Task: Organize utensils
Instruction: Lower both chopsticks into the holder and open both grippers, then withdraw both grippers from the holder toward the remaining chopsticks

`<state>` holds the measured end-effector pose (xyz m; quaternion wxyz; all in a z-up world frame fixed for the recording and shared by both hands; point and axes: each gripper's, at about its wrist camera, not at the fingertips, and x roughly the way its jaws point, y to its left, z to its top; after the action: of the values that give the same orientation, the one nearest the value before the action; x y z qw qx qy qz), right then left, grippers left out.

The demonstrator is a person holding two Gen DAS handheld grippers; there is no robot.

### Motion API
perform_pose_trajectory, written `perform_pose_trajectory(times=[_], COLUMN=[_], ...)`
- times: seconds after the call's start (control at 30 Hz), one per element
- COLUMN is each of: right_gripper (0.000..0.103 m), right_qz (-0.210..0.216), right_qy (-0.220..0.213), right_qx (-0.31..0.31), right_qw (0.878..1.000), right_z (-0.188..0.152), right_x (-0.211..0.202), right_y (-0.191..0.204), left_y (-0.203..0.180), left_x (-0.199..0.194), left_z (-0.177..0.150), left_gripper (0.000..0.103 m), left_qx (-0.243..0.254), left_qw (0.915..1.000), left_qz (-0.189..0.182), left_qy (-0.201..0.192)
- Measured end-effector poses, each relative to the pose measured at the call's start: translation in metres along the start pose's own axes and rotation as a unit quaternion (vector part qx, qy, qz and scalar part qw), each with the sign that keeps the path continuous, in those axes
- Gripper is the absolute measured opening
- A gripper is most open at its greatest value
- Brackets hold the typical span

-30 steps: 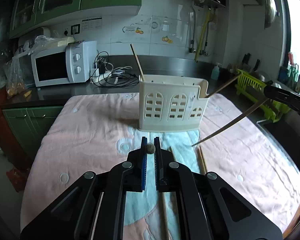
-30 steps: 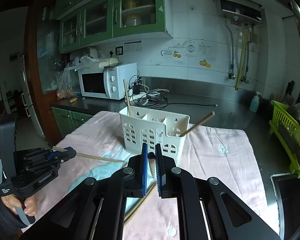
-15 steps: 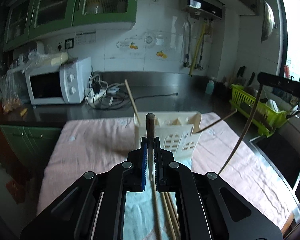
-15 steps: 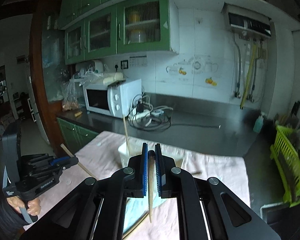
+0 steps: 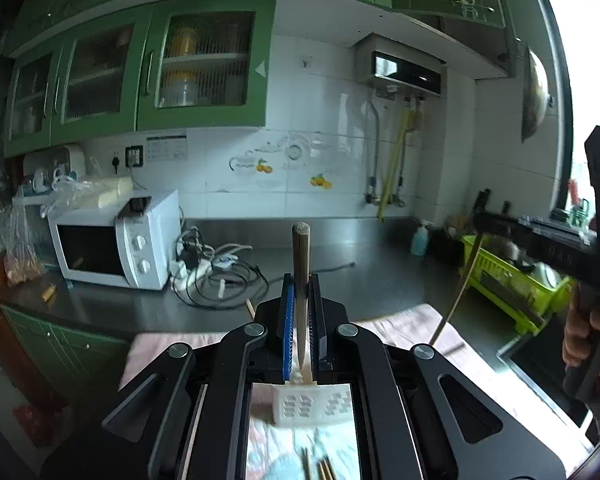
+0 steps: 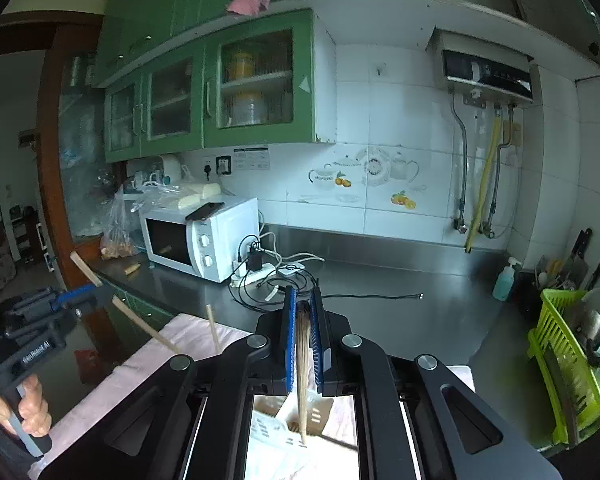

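Note:
My left gripper is shut on a wooden chopstick held nearly upright, its lower tip over the white slotted utensil holder seen between the fingers. My right gripper is shut on another chopstick, its tip pointing down at the holder. The left gripper with its slanted chopstick shows at the left of the right wrist view. The right gripper's chopstick shows in the left wrist view. One chopstick stands in the holder. Loose chopsticks lie on the cloth.
A pink cloth covers the table. On the dark counter behind stand a white microwave, a power strip with tangled cables, a soap bottle and a green dish rack. Green cabinets hang above.
Both grippers have risen and tilted up, turning their chopsticks from slanted to near vertical with tips down over the holder. The holder has dropped low in both views.

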<state>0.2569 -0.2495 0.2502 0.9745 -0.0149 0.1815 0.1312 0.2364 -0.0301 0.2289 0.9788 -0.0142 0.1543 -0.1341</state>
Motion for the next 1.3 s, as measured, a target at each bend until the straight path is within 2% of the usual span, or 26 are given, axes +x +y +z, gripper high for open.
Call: perform_pose_trajectory(times=[0.13, 0.33, 0.63, 0.83, 0.93, 1.0, 1.03, 1.07, 1.1, 1.17, 1.23, 1.3], right_gripper=[0.007, 0.007, 0.007, 0.008, 0.010, 0.026, 0.028, 0.028, 0.028, 0.029, 0.042, 0.046], right_qz=[0.000, 0.004, 0.008, 0.011, 0.005, 0.004, 0.002, -0.003, -0.012, -0.013, -0.018, -0.018], right_qy=[-0.001, -0.002, 0.029, 0.046, 0.043, 0.040, 0.037, 0.035, 0.033, 0.032, 0.033, 0.037], right_qx=[0.008, 0.005, 0.007, 0.005, -0.001, 0.000, -0.001, -0.004, -0.008, -0.008, -0.006, -0.008], right_qw=[1.000, 1.000, 1.000, 0.999, 0.999, 0.999, 0.999, 0.999, 0.999, 0.999, 0.999, 0.999], right_z=[0.000, -0.006, -0.033, -0.044, -0.044, -0.044, -0.044, -0.045, -0.045, -0.049, -0.057, -0.068], right_x=[0.023, 0.045, 0.076, 0.082, 0.075, 0.069, 0.064, 0.060, 0.054, 0.042, 0.027, 0.015], right_y=[-0.006, -0.005, -0.005, -0.004, -0.004, -0.004, -0.005, -0.004, -0.003, -0.003, -0.001, 0.002], left_y=[0.002, 0.011, 0.019, 0.023, 0.026, 0.027, 0.027, 0.028, 0.028, 0.028, 0.029, 0.030], left_x=[0.026, 0.060, 0.089, 0.097, 0.096, 0.092, 0.089, 0.085, 0.081, 0.069, 0.057, 0.043], left_z=[0.005, -0.010, -0.031, -0.037, -0.038, -0.038, -0.037, -0.036, -0.036, -0.036, -0.039, -0.044], left_gripper=[0.005, 0.005, 0.006, 0.006, 0.008, 0.010, 0.015, 0.026, 0.031, 0.033, 0.038, 0.046], left_qx=[0.000, -0.007, -0.019, -0.030, -0.035, -0.036, -0.039, -0.043, -0.044, -0.042, -0.041, -0.043], left_qw=[0.9999, 0.9989, 0.9960, 0.9942, 0.9940, 0.9941, 0.9942, 0.9944, 0.9946, 0.9954, 0.9956, 0.9959], left_qz=[0.007, 0.015, 0.005, 0.002, 0.000, 0.002, 0.000, 0.001, 0.002, 0.006, 0.007, 0.013], left_qy=[0.010, 0.044, 0.087, 0.103, 0.103, 0.102, 0.100, 0.097, 0.094, 0.086, 0.084, 0.079])
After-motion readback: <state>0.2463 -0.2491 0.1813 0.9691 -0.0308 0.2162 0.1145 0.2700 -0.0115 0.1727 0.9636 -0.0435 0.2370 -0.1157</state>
